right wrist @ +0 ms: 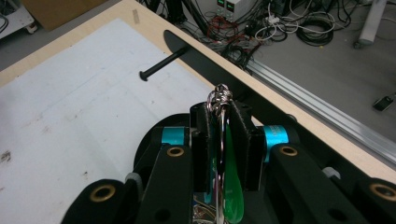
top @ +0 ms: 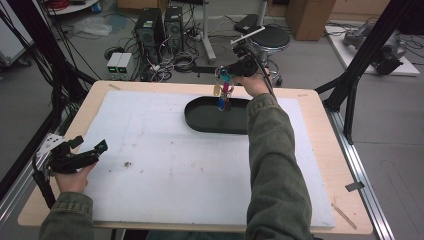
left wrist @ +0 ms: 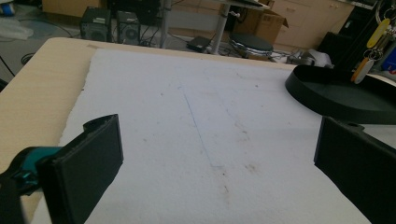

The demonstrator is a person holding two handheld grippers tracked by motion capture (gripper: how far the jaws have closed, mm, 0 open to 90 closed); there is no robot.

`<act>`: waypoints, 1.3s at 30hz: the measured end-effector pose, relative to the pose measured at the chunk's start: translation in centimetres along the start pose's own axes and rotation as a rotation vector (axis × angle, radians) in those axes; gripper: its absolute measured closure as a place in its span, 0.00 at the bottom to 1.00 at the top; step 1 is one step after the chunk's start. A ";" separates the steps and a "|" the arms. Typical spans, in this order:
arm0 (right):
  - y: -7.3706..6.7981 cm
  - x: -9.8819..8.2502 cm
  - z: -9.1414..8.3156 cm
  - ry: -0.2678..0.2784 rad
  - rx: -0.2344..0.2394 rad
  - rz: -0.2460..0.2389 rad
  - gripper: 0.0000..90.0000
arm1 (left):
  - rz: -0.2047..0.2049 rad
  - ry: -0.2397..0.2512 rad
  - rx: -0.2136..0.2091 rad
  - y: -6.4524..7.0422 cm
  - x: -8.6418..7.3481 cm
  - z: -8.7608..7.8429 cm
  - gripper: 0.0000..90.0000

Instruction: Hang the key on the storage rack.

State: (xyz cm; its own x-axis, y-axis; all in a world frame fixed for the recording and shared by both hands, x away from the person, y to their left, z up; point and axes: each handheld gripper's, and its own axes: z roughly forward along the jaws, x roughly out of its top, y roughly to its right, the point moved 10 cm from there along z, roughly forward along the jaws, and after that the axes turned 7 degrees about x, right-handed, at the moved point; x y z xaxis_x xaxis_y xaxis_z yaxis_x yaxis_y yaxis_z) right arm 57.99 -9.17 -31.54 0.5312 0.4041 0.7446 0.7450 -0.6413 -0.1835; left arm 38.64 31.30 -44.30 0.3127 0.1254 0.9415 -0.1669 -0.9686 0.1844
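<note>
Bunch of colourful key tags (top: 223, 90) on metal ring, dangling above black tray (top: 200, 119)

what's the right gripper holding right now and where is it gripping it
The right gripper pinches a key bunch by its metal ring; the coloured tags hang over the black tray.

A black tray (top: 200, 117) sits on a white mat (top: 165, 165) beneath multicoloured key tags (top: 224, 90).
</note>
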 end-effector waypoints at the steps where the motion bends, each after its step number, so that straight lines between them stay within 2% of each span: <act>1: 0.1 0.0 0.0 -0.002 -0.003 0.003 0.88 | 0.000 0.001 0.001 0.0 0.0 0.0 0.02; 7: 0.5 -0.2 0.4 -0.011 -0.019 -0.010 0.86 | -0.001 0.001 0.001 0.0 0.0 0.0 0.02; 9: 0.5 -0.3 0.5 -0.013 -0.013 0.004 0.84 | 0.001 0.000 0.002 0.0 0.0 0.0 0.02; 10: 0.5 -0.3 0.5 -0.011 -0.014 0.007 0.80 | -0.001 -0.002 0.002 0.0 0.0 0.0 0.02; 12: 0.5 -0.1 0.3 0.018 -0.010 0.049 0.72 | -0.002 -0.004 0.004 0.0 -0.1 0.1 0.02; 16: 0.3 0.1 0.0 0.035 -0.009 0.059 0.66 | 0.000 -0.003 0.003 0.0 -0.1 0.1 0.02; 20: -0.1 0.1 -0.3 0.044 0.005 0.062 0.45 | 0.000 -0.002 0.001 0.1 -0.1 0.1 0.02; 21: -0.2 0.2 -0.4 0.058 0.004 0.066 0.32 | 0.001 -0.003 0.001 0.1 -0.1 0.1 0.02; 23: -0.3 0.1 -0.4 0.056 -0.004 0.082 0.14 | -0.001 -0.003 0.001 0.1 -0.1 0.1 0.02; 25: -0.4 -0.1 -0.4 0.045 -0.012 0.087 0.10 | -0.001 -0.004 -0.001 0.1 -0.1 0.1 0.02; 26: -0.5 -0.2 -0.5 0.041 -0.027 0.080 0.01 | -0.001 -0.003 -0.001 0.1 -0.1 0.0 0.02; 35: -1.5 -0.5 -0.9 0.013 -0.064 0.032 0.01 | -0.006 0.000 -0.005 0.1 0.0 0.0 0.02; 37: -1.7 -0.7 -1.2 0.036 -0.082 0.028 0.01 | -0.008 0.003 -0.006 0.2 0.0 0.0 0.02; 39: -1.8 -1.3 -1.3 0.052 -0.076 0.040 0.01 | -0.008 0.001 -0.008 0.2 0.0 0.0 0.02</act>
State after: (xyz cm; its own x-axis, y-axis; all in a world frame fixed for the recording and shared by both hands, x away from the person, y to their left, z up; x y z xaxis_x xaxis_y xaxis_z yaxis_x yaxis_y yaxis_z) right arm 55.40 -9.38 -31.31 0.5368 0.3440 0.7703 0.6897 -0.7049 -0.1658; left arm 38.65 31.12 -44.24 0.3126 0.1334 0.9405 -0.1721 -0.9658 0.1942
